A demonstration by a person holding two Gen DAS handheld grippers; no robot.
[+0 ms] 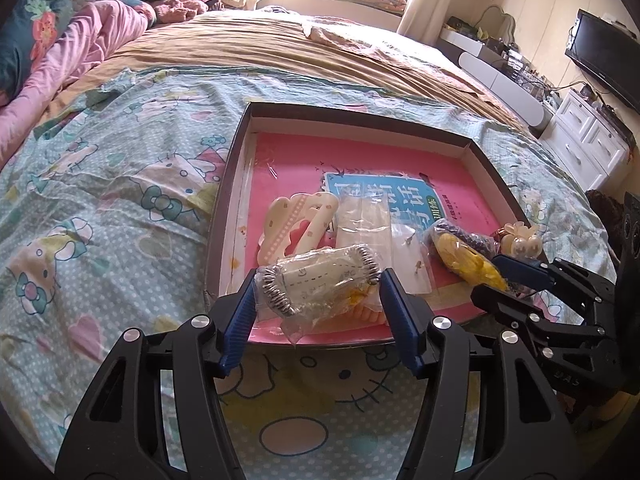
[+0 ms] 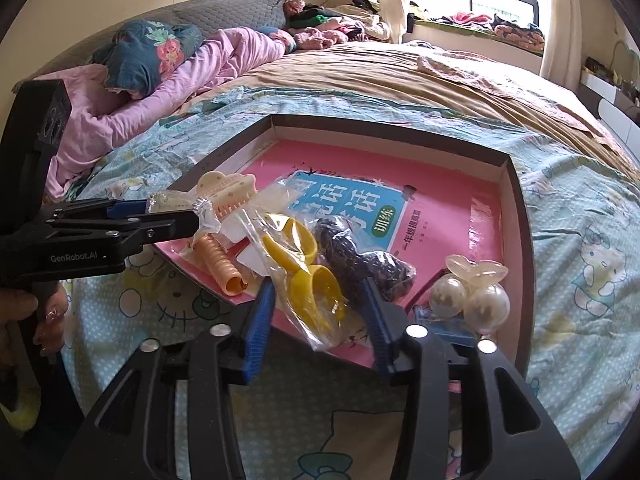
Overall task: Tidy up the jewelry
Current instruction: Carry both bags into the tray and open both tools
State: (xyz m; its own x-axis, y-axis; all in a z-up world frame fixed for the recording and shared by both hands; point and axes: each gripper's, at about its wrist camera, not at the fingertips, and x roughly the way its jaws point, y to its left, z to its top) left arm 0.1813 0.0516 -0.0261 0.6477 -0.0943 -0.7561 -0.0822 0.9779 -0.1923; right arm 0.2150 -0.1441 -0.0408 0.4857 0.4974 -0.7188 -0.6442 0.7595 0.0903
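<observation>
My left gripper [image 1: 318, 288] clasps the bagged silver bracelet [image 1: 316, 284] at the tray [image 1: 360, 114] near edge; my right gripper [image 2: 320, 300], jaws slack, straddles the yellow-ring bag [image 2: 308, 276]. I'd lift slowly.

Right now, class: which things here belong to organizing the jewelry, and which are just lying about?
Belong:
tray
bagged silver bracelet
bagged yellow rings
dark beads
pearl clip
cream claw clip

Lying about:
pink quilt
floral pillow
television
white drawers

Both wrist views close, angled down, sharing box [image 1: 496, 168].
</observation>
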